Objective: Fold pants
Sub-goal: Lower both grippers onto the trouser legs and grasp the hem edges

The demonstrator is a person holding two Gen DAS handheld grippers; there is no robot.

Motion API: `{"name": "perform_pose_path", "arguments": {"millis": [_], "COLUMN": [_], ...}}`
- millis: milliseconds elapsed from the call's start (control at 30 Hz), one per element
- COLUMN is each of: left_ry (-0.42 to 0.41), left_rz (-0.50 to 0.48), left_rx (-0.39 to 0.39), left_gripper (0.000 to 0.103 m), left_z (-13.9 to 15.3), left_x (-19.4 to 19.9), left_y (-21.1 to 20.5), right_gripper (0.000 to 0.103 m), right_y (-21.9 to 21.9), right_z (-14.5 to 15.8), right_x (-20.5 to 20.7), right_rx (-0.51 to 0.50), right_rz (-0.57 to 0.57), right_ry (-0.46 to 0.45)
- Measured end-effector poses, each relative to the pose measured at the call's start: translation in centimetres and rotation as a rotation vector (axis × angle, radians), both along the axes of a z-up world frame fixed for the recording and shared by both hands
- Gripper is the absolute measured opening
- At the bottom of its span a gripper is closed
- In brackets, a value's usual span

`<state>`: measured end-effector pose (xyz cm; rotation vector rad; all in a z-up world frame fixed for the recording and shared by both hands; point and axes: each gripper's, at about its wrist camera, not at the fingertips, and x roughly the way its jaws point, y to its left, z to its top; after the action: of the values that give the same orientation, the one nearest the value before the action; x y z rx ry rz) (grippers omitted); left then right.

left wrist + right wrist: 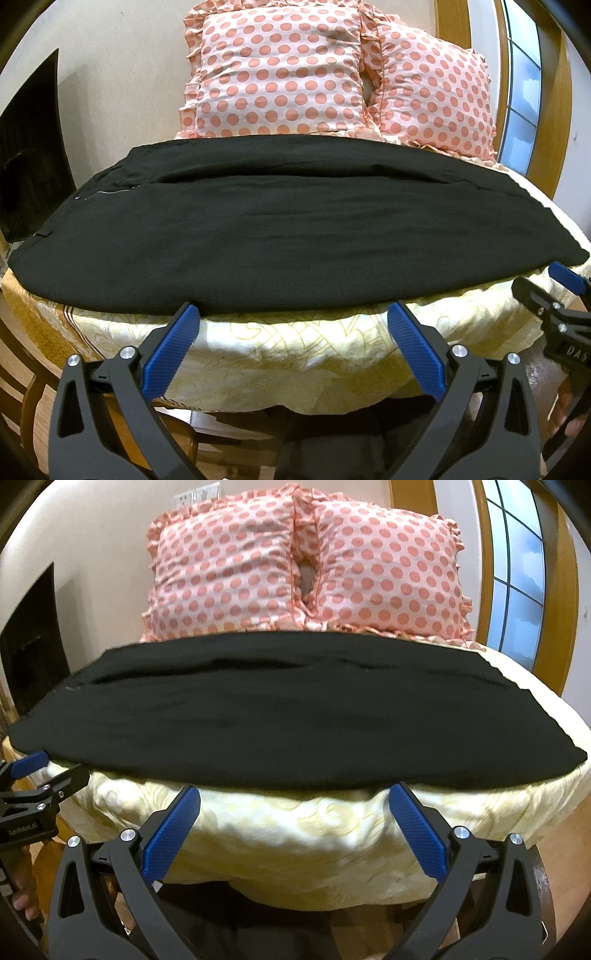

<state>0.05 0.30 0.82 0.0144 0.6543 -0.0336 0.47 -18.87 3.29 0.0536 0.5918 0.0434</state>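
Note:
Black pants (pixel 288 225) lie flat across the bed, one leg folded over the other, waist at the left. They also show in the right wrist view (pixel 288 716). My left gripper (pixel 293 314) is open and empty, its blue pads just at the near edge of the pants. My right gripper (pixel 295 794) is open and empty at the near edge further right. The right gripper shows at the right edge of the left wrist view (pixel 554 291). The left gripper shows at the left edge of the right wrist view (pixel 33 771).
The bed has a yellow patterned sheet (pixel 295 354) that hangs over the near edge. Two pink polka-dot pillows (pixel 280 74) (pixel 432 96) stand behind the pants. A window (pixel 521 96) is at the right, a dark panel (pixel 29 147) at the left.

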Motion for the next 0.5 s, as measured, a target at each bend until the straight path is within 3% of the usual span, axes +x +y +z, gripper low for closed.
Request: {"name": "perform_pose_path", "arguments": {"millis": [267,400,500], "left_ry": [-0.1,-0.133,-0.148], "left_rz": [0.025,0.083,0.132], "left_rx": [0.03,0.08,0.077], "left_gripper": [0.101,0.101,0.101], "left_z": [4.3,5.8,6.6], "left_x": [0.7,3.4,5.7], "left_y": [0.9,1.5,2.3], "right_gripper": [0.102,0.102,0.102], "right_y": [-4.9,-9.0,-12.7], "right_z": [4.6,7.2,8.7], "right_x": [1.9,6.1,12.1], "right_rx": [0.041,0.047,0.032], "right_rz": [-0.05,-0.143,-0.252], "right_ry": [-0.052,-0.031,0.015]}}
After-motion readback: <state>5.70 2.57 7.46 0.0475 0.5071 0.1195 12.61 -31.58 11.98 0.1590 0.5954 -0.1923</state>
